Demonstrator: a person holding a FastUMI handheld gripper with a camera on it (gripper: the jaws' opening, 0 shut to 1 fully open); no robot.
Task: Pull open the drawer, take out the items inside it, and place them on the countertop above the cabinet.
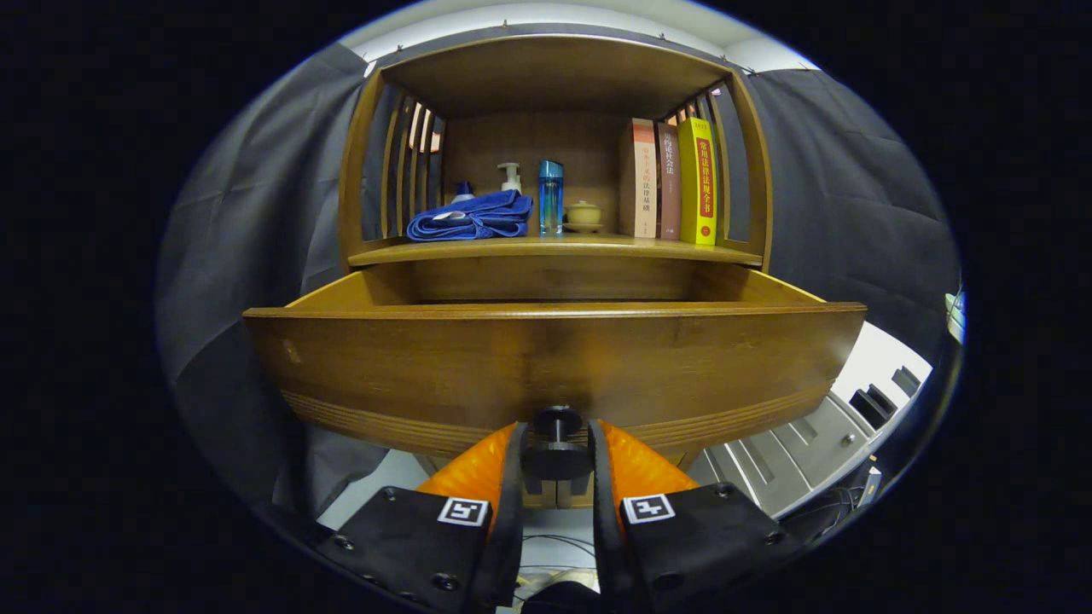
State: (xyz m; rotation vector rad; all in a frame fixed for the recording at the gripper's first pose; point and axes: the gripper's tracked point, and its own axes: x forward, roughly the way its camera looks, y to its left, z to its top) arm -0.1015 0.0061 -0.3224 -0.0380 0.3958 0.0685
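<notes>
The wooden drawer (554, 367) stands pulled out of the cabinet, its front panel close ahead of me. My gripper (556, 443) is shut on the dark round drawer knob (556, 424) at the lower middle of that panel, one finger on each side of it. The drawer's inside is hidden behind the front panel, so I cannot see any items in it. Above the drawer lies the wooden countertop (554, 249) of the cabinet.
On the countertop lie a folded blue towel (471, 217), a pump bottle (510, 176), a blue bottle (551, 196), a small lidded pot (583, 214) and three upright books (670, 181). A slatted wooden hutch (751, 153) encloses it. A grey case (793, 452) sits lower right.
</notes>
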